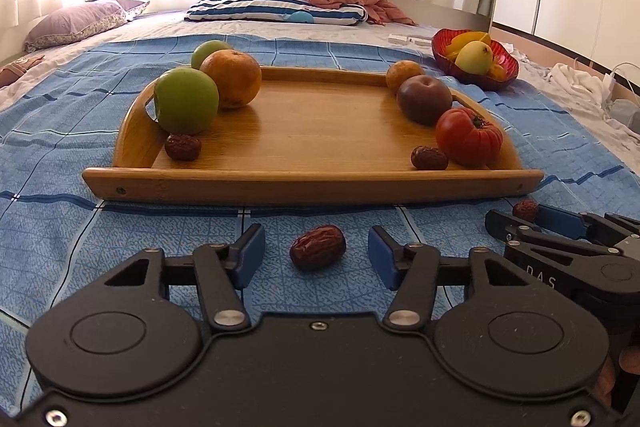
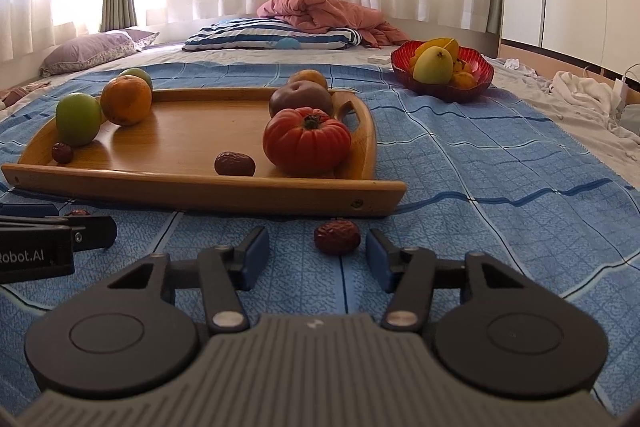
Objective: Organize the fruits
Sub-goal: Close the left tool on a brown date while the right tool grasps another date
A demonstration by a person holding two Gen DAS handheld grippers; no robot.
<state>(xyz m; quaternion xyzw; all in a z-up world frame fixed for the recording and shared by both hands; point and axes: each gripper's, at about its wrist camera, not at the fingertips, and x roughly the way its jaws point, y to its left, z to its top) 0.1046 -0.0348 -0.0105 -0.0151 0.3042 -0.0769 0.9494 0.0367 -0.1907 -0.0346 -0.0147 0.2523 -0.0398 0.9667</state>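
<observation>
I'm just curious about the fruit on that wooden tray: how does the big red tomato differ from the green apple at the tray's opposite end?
The tomato is red, squat and deeply ribbed, with a dark stem star on top; the green apple is smooth, rounder and shows no stem. The tomato also looks wider than the green apple, though it sits closer to this camera. Both rest on the wooden tray, each with a small wrinkled date beside it.

Rear green apple mostly behind orange, perhaps unripe.

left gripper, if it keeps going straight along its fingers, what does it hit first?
Likely the red date on the blue blanket, lying between the left gripper's open fingers, untouched by either pad. Past it stands the wooden tray's near rim. Depth is uncertain.
</observation>
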